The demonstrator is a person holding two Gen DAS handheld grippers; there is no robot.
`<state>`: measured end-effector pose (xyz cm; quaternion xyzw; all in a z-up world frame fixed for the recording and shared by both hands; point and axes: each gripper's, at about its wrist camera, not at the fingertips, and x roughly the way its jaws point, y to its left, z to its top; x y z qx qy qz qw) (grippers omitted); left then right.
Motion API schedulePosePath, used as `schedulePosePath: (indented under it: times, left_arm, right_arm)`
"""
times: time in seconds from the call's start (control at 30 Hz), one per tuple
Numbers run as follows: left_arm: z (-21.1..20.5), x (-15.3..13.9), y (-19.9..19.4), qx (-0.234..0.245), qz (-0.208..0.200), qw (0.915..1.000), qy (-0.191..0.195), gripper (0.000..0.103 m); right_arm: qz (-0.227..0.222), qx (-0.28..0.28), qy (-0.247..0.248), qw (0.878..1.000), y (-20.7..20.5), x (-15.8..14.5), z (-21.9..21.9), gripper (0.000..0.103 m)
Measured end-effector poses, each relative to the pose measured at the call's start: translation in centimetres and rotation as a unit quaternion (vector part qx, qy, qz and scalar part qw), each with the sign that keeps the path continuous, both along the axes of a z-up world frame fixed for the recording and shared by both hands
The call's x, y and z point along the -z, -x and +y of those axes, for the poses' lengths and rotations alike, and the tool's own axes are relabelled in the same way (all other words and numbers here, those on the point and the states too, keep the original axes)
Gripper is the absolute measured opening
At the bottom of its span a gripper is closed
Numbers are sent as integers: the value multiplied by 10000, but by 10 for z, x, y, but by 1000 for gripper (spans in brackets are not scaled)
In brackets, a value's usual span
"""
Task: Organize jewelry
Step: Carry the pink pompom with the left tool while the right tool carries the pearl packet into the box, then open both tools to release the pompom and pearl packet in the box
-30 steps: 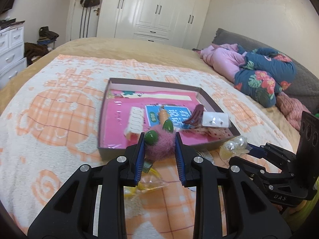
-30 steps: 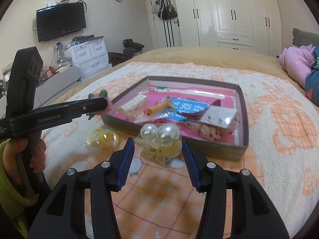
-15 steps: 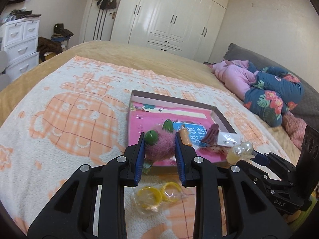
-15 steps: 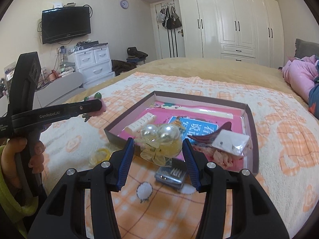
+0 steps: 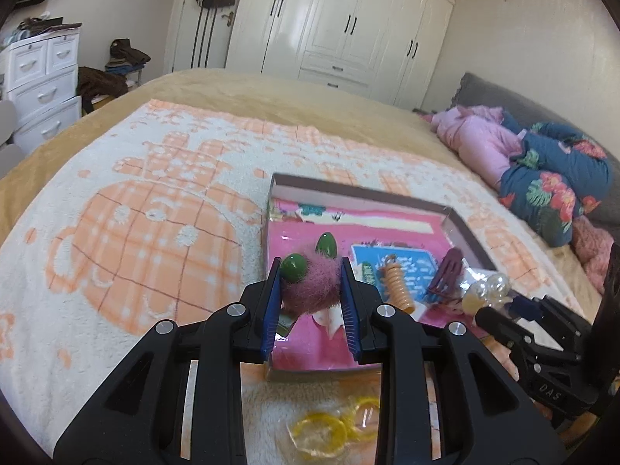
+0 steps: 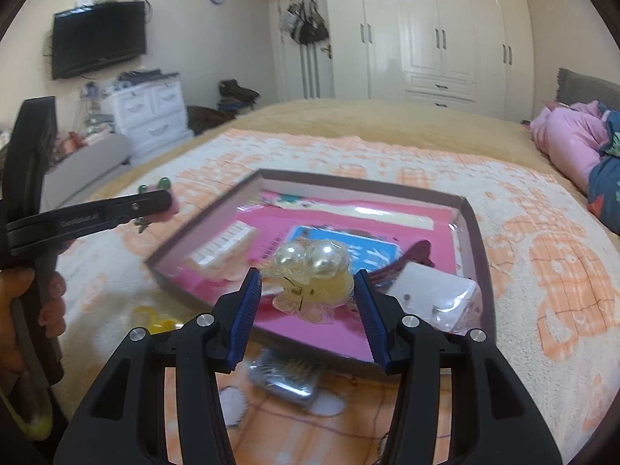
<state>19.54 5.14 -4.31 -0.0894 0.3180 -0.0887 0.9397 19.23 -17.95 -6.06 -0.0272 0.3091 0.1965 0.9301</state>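
Spreading under everything, your bed (image 5: 128, 209) carries the shallow box (image 6: 471, 228) with its pink floor. Both your grippers tilt downward over its near edge: the left gripper (image 5: 312, 302) has its jaws clamped on a pink fuzzy hair clip (image 5: 310, 286), the right gripper (image 6: 308, 306) on a pearl hair clip (image 6: 314, 271).

Lower part of pink fuzzy clip (image 5: 312, 285) hidden between left claw (image 5: 312, 302) pads. Yellow rings (image 5: 333, 430) partly covered by claw arm; in right wrist view mostly hidden behind right claw (image 6: 306, 306). Silver packet (image 6: 286, 378) blurred, contents unreadable. Print on blue card (image 5: 407, 263) too small to read. Hand (image 6: 23, 321) cut off at left edge.
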Motion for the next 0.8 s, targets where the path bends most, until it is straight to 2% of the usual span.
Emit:
schedulePosePath:
  times: [0.17,0.37,0.47,0.57,0.67,0.73,0.8]
  left_arm:
    - [-8,14,-12,86,208,9997,-90,21]
    - [-9,19,-13,63,299,9995,-115,23]
    - [-8,18,-12,21,273,9996,-92,31]
    - [-7,17,-11,7,209,9998,-67,37]
    - [-6,12,-6,-32,92,9999,-41,46]
    - [-5,8,-2,-87,-2,10000,-32,56]
    - [-3,4,3,-177,-113,9998,-37,60]
  right_arm:
    - [295,257,178,9991,-10,16,-5,48]
    - [266,318,5,9991,-7,18,-12,50]
    - [145,291,-99,9994,-2,15,-15,58]
    - [-16,246,-179,9995,7,10,-19,62]
    - [-208,213,-225,9993,16,4,-22,71]
    - [-296,221,-269,9990,21,0,-22,76]
    - [-372,210,-295,9987,26,-4,-23,77]
